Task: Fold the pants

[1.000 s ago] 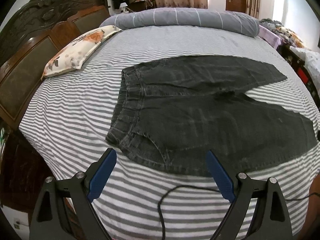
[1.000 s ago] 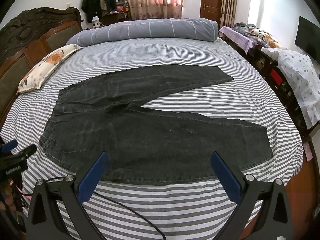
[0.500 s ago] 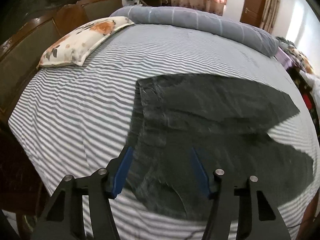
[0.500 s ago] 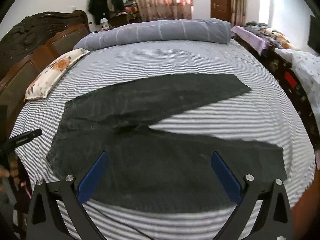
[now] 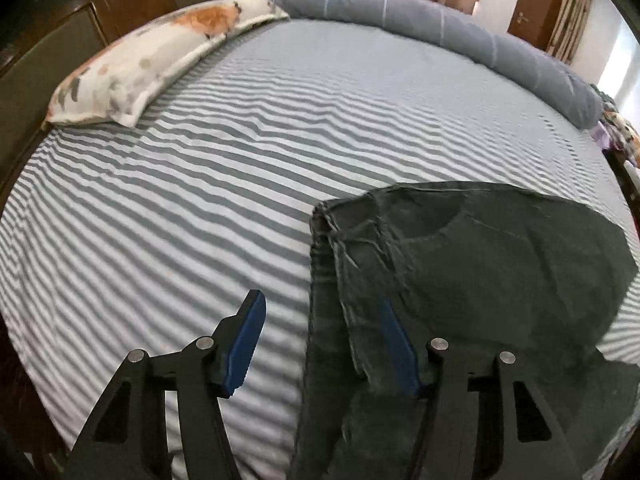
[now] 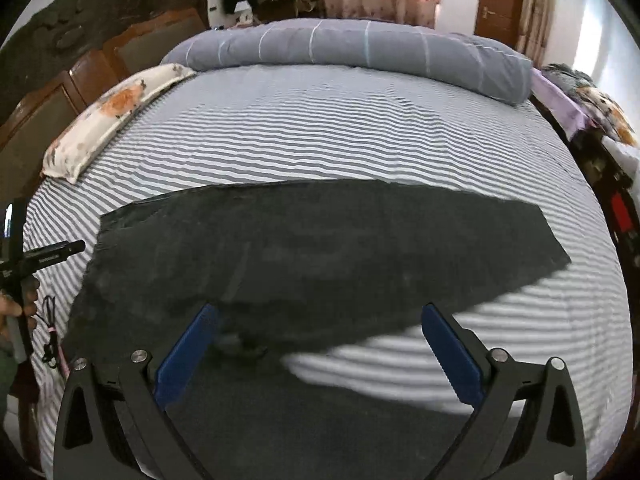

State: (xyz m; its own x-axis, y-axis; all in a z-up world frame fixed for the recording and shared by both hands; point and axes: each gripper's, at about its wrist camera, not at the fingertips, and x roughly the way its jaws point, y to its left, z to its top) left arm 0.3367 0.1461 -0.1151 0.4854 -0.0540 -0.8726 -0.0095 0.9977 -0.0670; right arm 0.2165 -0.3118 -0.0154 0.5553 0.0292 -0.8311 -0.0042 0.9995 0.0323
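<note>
Dark grey denim pants (image 6: 320, 248) lie flat on a grey-and-white striped bed (image 6: 360, 140), waistband to the left, legs spread to the right. In the left wrist view the waistband end (image 5: 460, 264) fills the lower right. My left gripper (image 5: 320, 320) is open and empty, low over the waistband edge, its right finger over the denim and its left finger over the sheet. My right gripper (image 6: 320, 336) is open and empty, low over the crotch area where the two legs part.
A floral pillow (image 5: 160, 56) lies at the far left by the dark wooden headboard (image 6: 100, 64). A rolled grey duvet (image 6: 360, 52) lies along the far side. Cluttered furniture (image 6: 592, 120) stands at the right. The other hand-held gripper (image 6: 24, 264) shows at the left edge.
Both grippers have moved forward and down over the bed. The left one went from the near edge to the waistband. The right one went over the near leg to the crotch.
</note>
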